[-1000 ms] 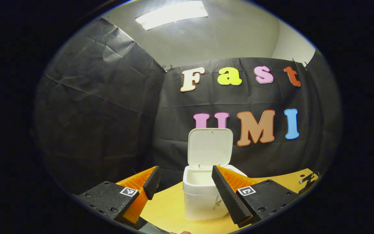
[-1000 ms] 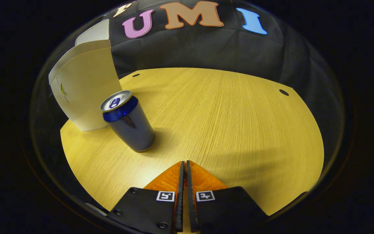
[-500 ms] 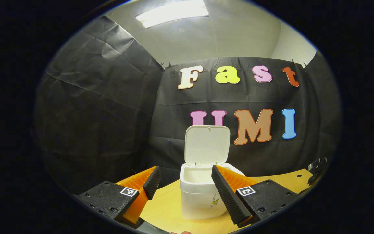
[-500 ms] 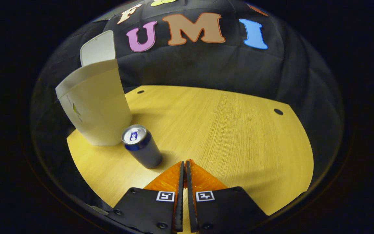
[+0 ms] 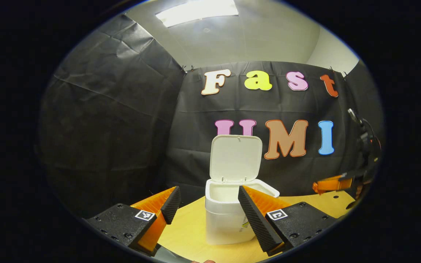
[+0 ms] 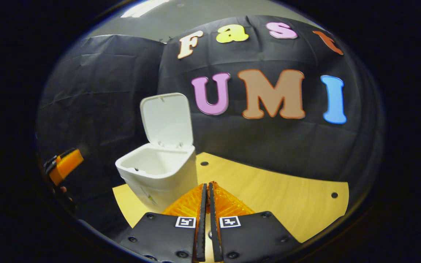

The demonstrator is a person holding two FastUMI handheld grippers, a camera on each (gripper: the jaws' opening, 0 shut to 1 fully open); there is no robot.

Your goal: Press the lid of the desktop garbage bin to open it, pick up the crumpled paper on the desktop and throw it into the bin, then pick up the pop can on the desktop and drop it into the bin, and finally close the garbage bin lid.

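Note:
The white desktop bin (image 5: 225, 226) stands on the wooden table (image 5: 188, 233) with its lid (image 5: 236, 159) swung upright and its mouth uncovered. My left gripper (image 5: 208, 190) hovers open just in front of the bin, nothing between its fingers. In the right gripper view the bin (image 6: 163, 179) sits ahead to the left, lid (image 6: 166, 120) up. My right gripper (image 6: 206, 184) is shut, with no thing seen between its fingers, raised beside the bin's right side. It also appears at the right edge of the left gripper view as the right gripper (image 5: 327, 184).
The table (image 6: 276, 197) stretches right of the bin, with small dark holes near its far edge. Black cloth walls close in behind and to the left. The left gripper (image 6: 64, 164) shows at the far left of the right gripper view.
The right gripper has risen and tilted up, staying shut; the pop can slid down out of its view and the bin's open mouth came into sight. The left gripper barely moved.

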